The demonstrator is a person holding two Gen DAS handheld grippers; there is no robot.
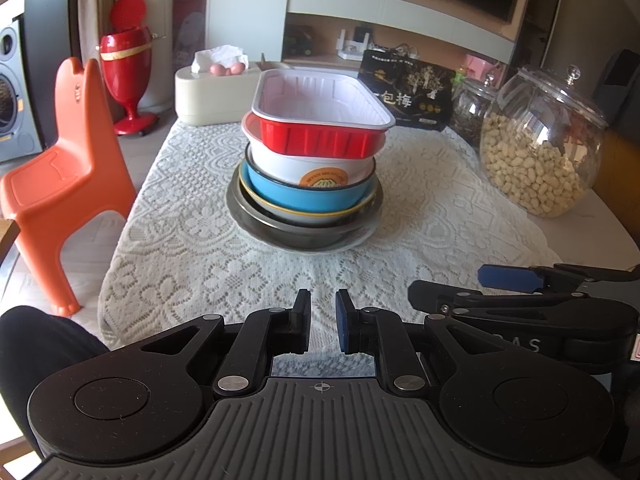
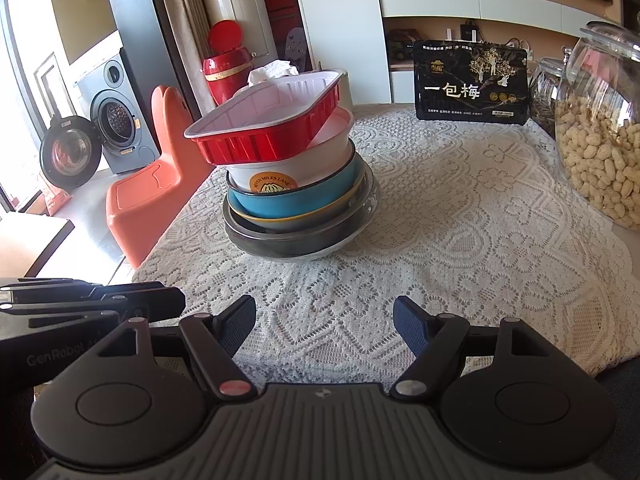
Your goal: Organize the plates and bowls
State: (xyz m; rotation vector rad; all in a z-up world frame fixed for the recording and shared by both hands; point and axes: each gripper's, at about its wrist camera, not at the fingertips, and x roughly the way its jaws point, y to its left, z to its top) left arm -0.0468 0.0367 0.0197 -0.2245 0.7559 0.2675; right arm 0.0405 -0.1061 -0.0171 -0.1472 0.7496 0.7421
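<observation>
A: Plates and bowls sit in one stack [image 1: 306, 184] at the middle of the lace tablecloth [image 1: 192, 240]. Where do the grippers stand to it?

B: Nearest the cameras, both are low at the near table edge, side by side, pointing at the stack, which lies straight ahead and well apart from each. The left gripper [image 1: 323, 322] has its fingers drawn close with a narrow gap and nothing in it. The right gripper [image 2: 325, 328] is spread wide, also holding nothing. Neither looks clearly nearer, though the stack lies a little left of centre in the right wrist view.

A: And the pile itself?

B: Bottom up: a pale plate [image 1: 360, 238], a dark shallow dish [image 1: 280, 232], a yellow-rimmed plate [image 1: 260, 200], a blue bowl [image 1: 288, 196], a white bowl with an orange label [image 1: 312, 166], and on top a red rectangular tray [image 1: 320, 120] with a white inside, which looks empty. The tray's long axis runs across the left view; from the right it tilts, its near-left end overhanging the bowl. It seems the likeliest piece to slip.

A: Sorted, then?

B: Nested large to small fits a finished stacking, or a pile waiting to be taken apart; I can't say which.

A: Behind?

B: A tissue box [image 1: 208, 92], a dark packet [image 1: 408, 94], and a jar of peanuts [image 1: 540, 152] to the right.
</observation>
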